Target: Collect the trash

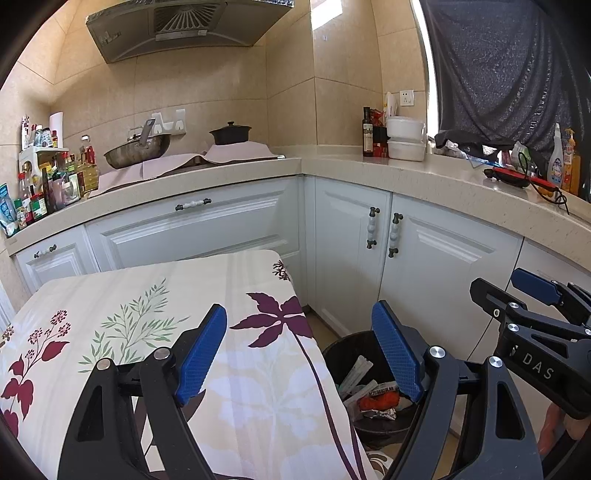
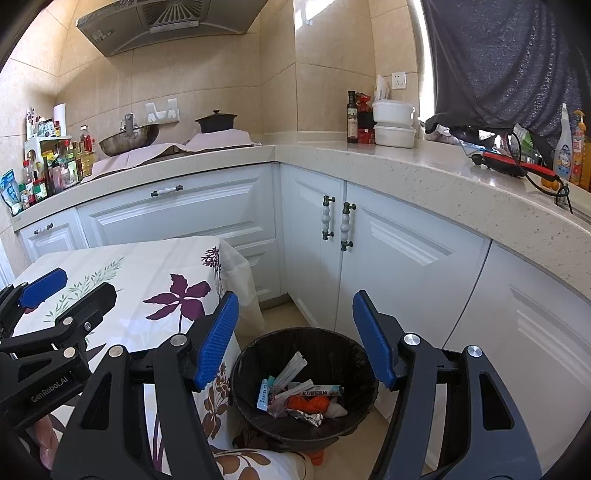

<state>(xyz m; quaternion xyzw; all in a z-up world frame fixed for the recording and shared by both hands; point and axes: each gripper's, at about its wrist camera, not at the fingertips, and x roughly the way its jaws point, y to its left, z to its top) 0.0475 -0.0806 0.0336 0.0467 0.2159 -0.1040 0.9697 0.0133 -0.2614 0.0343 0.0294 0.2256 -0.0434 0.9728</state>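
Left gripper (image 1: pixel 300 350): blue ribbed fingers (image 1: pixel 202 354) spread wide, nothing between them, nothing held. Under and ahead of its left finger, a small table draped in a floral cloth (image 1: pixel 147 314), cream with purple, red and green plant prints, its top bare. Below its right finger, on the floor, a black trash bin (image 1: pixel 343 350) partly hidden by the cloth's edge. Right gripper (image 2: pixel 295 339): blue fingers (image 2: pixel 216 343) parted, though less widely than the left pair, also empty. Directly between and below these fingers, the same black trash bin (image 2: pixel 306 343), lined with a dark bag and standing just beside the draped table; inside it lies the collected trash (image 2: pixel 299 395): white and blue wrappers, an orange scrap, crumpled foil. Each gripper shows at the edge of the other's view, side by side and near each other. Beyond the fingers, white cabinet doors (image 2: pixel 314 221) with dark-and-white handles, set under a speckled L-shaped worktop (image 2: pixel 406 170). Far left of the fingers on that worktop, a cluster of condiment bottles (image 2: pixel 55 166), then a steel wok (image 2: pixel 127 138) and a black lidded pot (image 2: pixel 216 120) on the cloth-covered stove; above them, a range hood (image 2: pixel 166 26). Far ahead, in the corner, a dark bottle (image 2: pixel 352 118) and two stacked white lidded tubs (image 2: pixel 393 123). Far right, a red appliance (image 2: pixel 513 164) with a black cord and a spray bottle (image 2: pixel 563 147) below a dark curtain (image 2: pixel 498 55).
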